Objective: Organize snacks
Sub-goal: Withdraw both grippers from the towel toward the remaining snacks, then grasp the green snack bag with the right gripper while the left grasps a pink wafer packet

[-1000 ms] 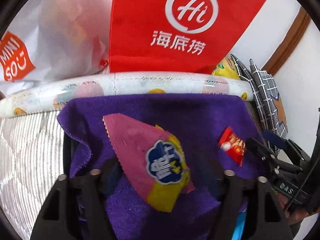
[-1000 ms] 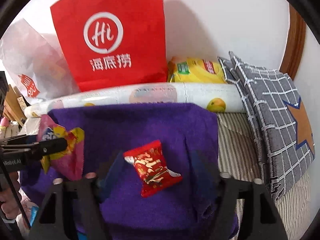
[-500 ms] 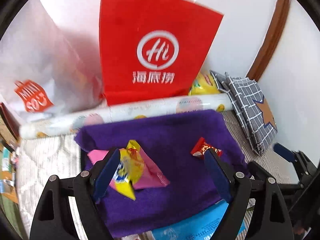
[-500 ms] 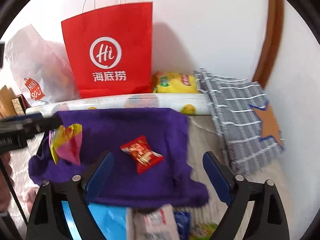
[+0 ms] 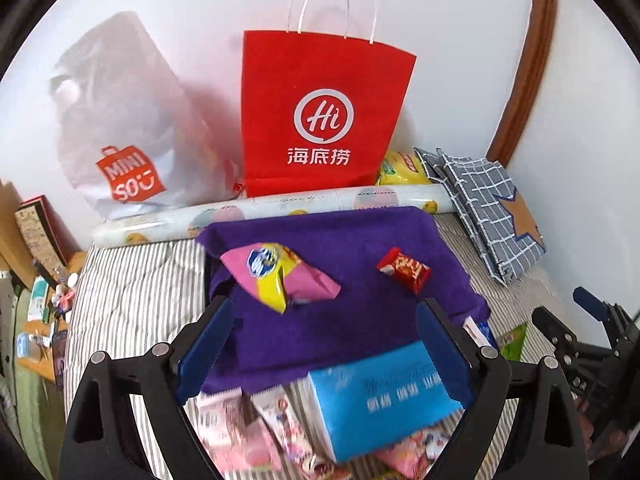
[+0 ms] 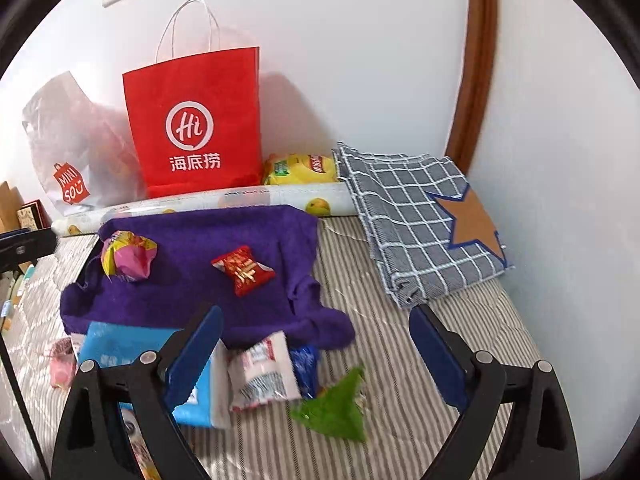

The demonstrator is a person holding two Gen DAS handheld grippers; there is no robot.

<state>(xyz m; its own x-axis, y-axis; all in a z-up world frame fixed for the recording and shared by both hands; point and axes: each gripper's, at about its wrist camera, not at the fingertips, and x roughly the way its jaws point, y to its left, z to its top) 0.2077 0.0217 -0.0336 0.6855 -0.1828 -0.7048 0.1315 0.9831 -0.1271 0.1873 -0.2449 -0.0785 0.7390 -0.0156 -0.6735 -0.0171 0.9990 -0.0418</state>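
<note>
Two snacks sorted onto my folded purple towel (image 5: 360, 320), the pink-and-yellow crinkly packet (image 5: 280, 276) and red foil candy (image 5: 404, 270); left claw (image 5: 324, 344) opening, right claw (image 6: 316, 352) wide, both empty; pile below the towel remains.

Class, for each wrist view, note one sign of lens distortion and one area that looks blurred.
Left wrist view: the brown door frame bows into a curve and a black ring crops the corners; the blue packet near the lens is smeared. Right wrist view: the same frame also curves; the green wrapper is soft, while the red paper bag reads sharply.
</note>
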